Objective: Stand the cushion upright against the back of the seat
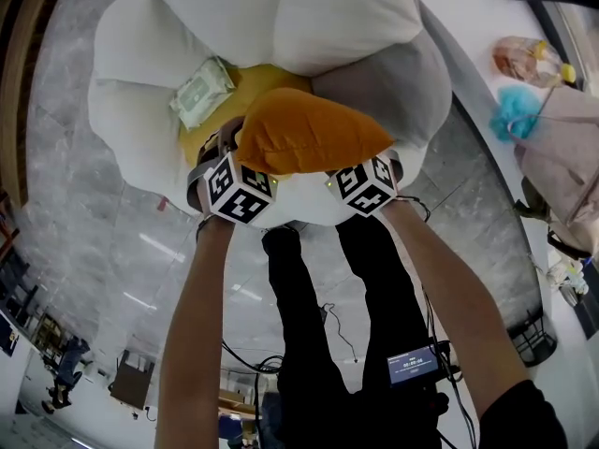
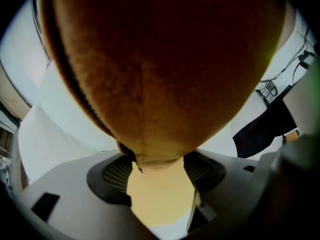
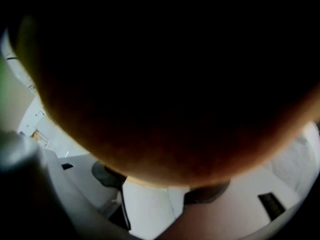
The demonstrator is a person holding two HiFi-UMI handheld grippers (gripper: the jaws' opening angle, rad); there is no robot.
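An orange cushion (image 1: pixel 309 134) hangs over the front of a puffy white seat (image 1: pixel 140 54), held between my two grippers. My left gripper (image 1: pixel 232 146) is at its left end. In the left gripper view the cushion (image 2: pixel 160 69) fills the picture, and its corner drops into the gap of the left gripper (image 2: pixel 157 170), whose jaws stand wide with the pads (image 2: pixel 112 173) beside the fabric. My right gripper (image 1: pixel 360 162) is at the cushion's right end. In its own view the cushion (image 3: pixel 170 109) bulges dark over the right gripper (image 3: pixel 155 190), which grips its edge.
A pack of wipes (image 1: pixel 201 92) lies on the seat beside a yellow cushion (image 1: pixel 251 84). The seat's back (image 1: pixel 309 7) rises beyond. The person's black-clad legs (image 1: pixel 309 325) stand on the marble floor (image 1: pixel 75 204). A teal duster (image 1: pixel 513 112) and bags lie at the right.
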